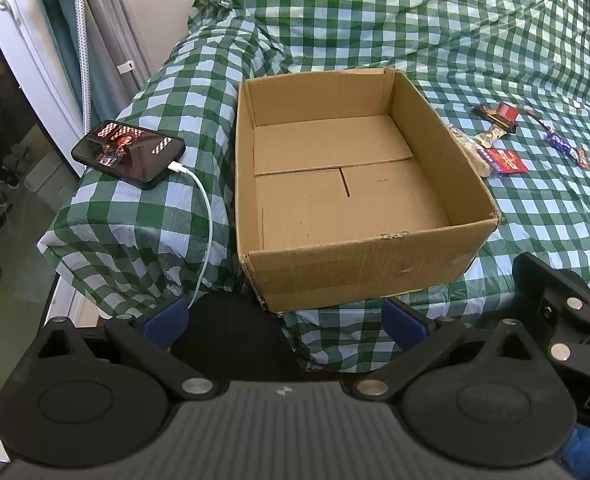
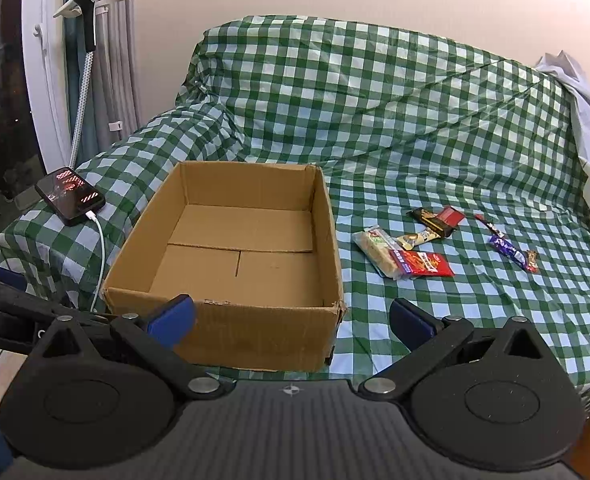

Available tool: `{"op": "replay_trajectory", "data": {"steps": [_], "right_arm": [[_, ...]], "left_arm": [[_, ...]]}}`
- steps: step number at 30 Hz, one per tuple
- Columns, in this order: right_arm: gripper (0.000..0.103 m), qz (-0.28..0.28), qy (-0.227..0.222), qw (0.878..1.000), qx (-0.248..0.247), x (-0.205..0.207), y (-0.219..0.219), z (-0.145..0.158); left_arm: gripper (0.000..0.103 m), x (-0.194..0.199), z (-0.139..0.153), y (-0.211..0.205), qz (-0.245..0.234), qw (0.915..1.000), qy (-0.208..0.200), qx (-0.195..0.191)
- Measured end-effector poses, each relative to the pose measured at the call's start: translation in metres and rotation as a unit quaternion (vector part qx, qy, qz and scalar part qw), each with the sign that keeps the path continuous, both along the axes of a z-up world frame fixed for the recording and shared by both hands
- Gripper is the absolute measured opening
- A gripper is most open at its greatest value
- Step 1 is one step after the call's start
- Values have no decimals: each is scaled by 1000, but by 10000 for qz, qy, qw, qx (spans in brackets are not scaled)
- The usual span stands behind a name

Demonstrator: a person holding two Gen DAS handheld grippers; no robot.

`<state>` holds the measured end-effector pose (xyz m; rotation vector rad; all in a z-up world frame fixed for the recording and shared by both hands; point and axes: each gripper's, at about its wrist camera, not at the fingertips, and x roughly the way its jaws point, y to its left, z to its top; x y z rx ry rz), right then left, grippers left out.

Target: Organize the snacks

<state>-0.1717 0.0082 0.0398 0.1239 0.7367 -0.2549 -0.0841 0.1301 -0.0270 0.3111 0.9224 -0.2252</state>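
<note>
Hovered low at the near edge of the sofa: left gripper (image 1: 285, 322) and right gripper (image 2: 293, 320), both spread wide and empty. Just beyond, sat an empty box (image 2: 231, 256) on the checked cover (image 2: 415, 128). Farther right, lay the snacks (image 2: 405, 254), clear of the box. Looked light, crinkly, slippery, likely crushable; best pinched across the middle of each wrapper, gently. Phone (image 1: 129, 154) charging at left.

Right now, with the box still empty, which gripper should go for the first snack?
Right. The snacks lie on the checked cloth to the right of the cardboard box, ahead of the open right gripper. The open left gripper faces the box, which stands between it and them.
</note>
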Motion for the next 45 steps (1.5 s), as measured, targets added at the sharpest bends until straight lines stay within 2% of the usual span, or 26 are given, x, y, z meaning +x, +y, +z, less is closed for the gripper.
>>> {"op": "replay_trajectory", "data": {"steps": [7, 14, 18, 24, 27, 29, 34, 40, 45], "right_arm": [[103, 95, -329, 9991, 266, 0, -8, -10], [103, 65, -311, 9991, 281, 4, -15, -20], [103, -123, -275, 9988, 386, 6, -28, -24], [103, -666, -233, 9945, 777, 5, -68, -38], [103, -998, -208, 9901, 961, 2, -95, -57], [103, -1117, -366, 9888, 920, 0, -115, -71], [103, -1800, -405, 9762, 1138, 2, -186, -112], [103, -2380, -312, 9607, 1392, 49, -242, -137], [103, -2571, -165, 9552, 1455, 116, -280, -166]], "left_arm": [[103, 5, -4, -4, -21, 9999, 80, 77], [103, 12, -10, -17, -77, 9995, 210, 215], [103, 19, -8, -29, -163, 9993, 276, 166], [103, 31, -3, -68, -374, 9988, 283, 141], [103, 39, -2, -90, -477, 9983, 319, 128], [103, 44, 0, -103, -508, 9981, 318, 117], [103, 65, 2, -136, -535, 9980, 265, 202], [103, 98, 3, -167, -502, 9981, 191, 308], [103, 128, 0, -186, -450, 9981, 212, 375]]}}
